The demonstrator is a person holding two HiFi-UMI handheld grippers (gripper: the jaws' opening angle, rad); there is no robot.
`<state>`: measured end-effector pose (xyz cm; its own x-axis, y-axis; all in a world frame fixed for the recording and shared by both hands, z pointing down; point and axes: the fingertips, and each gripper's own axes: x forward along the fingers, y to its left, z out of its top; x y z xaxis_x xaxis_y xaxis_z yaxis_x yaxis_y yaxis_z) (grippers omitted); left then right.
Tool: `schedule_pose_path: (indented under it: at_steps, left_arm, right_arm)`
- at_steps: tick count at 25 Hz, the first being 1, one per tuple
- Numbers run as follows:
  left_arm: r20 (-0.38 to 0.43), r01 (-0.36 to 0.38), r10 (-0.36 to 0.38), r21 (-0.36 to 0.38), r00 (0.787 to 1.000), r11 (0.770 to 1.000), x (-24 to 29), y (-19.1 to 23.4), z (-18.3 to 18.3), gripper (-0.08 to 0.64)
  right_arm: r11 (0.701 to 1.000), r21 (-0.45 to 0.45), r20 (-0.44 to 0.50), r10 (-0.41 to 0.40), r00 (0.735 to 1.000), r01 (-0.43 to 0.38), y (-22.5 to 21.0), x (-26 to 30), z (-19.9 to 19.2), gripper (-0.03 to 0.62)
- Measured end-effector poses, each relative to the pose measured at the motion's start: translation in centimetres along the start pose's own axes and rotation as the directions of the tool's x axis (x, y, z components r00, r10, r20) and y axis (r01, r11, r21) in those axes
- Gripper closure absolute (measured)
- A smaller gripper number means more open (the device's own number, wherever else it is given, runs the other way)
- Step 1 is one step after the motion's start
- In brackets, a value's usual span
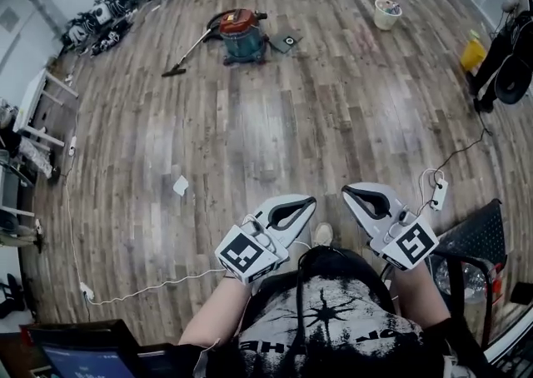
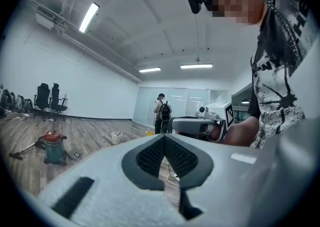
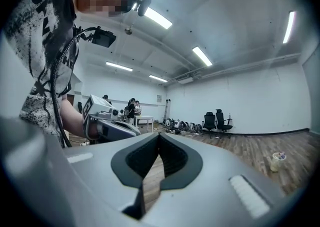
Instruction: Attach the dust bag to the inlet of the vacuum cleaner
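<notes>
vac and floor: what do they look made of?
Vacuum cleaner: red lid looks like moulded plastic; teal drum is smooth, plastic or painted metal, too far to tell. Floor: grey-brown staggered planks with soft glare, so wood or wood-look laminate, satin finish.

Only the letters "HE" can be read, printed white on the person's black shirt.

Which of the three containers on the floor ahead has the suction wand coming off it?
The teal drum with the red lid, leftmost of the three: its wand trails leftward. The cream bucket and yellow container have none.
</notes>
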<state>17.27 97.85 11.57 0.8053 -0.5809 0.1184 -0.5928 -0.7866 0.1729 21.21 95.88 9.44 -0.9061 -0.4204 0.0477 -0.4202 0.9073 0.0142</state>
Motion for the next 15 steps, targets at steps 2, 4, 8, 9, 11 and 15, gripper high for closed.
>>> schedule_pose_path:
  at_steps: [2, 4, 8, 9, 11, 15]
  left_arm:
    - [0.011, 0.010, -0.010, 0.006, 1.000, 1.000, 3.1, 1.1, 0.9, 0.560]
    - [0.018, 0.019, -0.020, 0.015, 1.000, 1.000, 5.7, 2.0, 1.6, 0.560]
    - [0.033, 0.020, -0.021, 0.038, 0.999, 0.999, 9.5, 3.4, 3.1, 0.560]
    - [0.035, 0.015, -0.016, 0.043, 0.999, 0.999, 10.0, 3.6, 3.5, 0.560]
    - [0.045, 0.003, -0.005, 0.052, 0.999, 0.999, 10.7, 4.2, 4.1, 0.560]
    - [0.080, -0.014, 0.009, 0.067, 0.997, 0.998, 10.8, 5.1, 5.0, 0.560]
  right_arm:
    - [1.000, -0.022, 0.017, 0.001, 1.000, -0.001, -3.1, -0.3, 0.6, 0.588]
    - [1.000, -0.025, -0.006, -0.002, 1.000, 0.002, -5.6, -0.9, 0.4, 0.588]
    - [0.999, -0.039, -0.028, -0.022, 0.999, 0.021, -10.0, -2.2, 0.2, 0.588]
    - [0.999, -0.041, -0.024, -0.025, 0.999, 0.024, -10.8, -2.4, 0.3, 0.588]
    - [0.999, -0.044, -0.017, -0.029, 0.999, 0.028, -11.9, -2.5, 0.5, 0.588]
    - [0.999, -0.040, -0.014, -0.024, 1.000, 0.023, -12.6, -2.0, 0.4, 0.588]
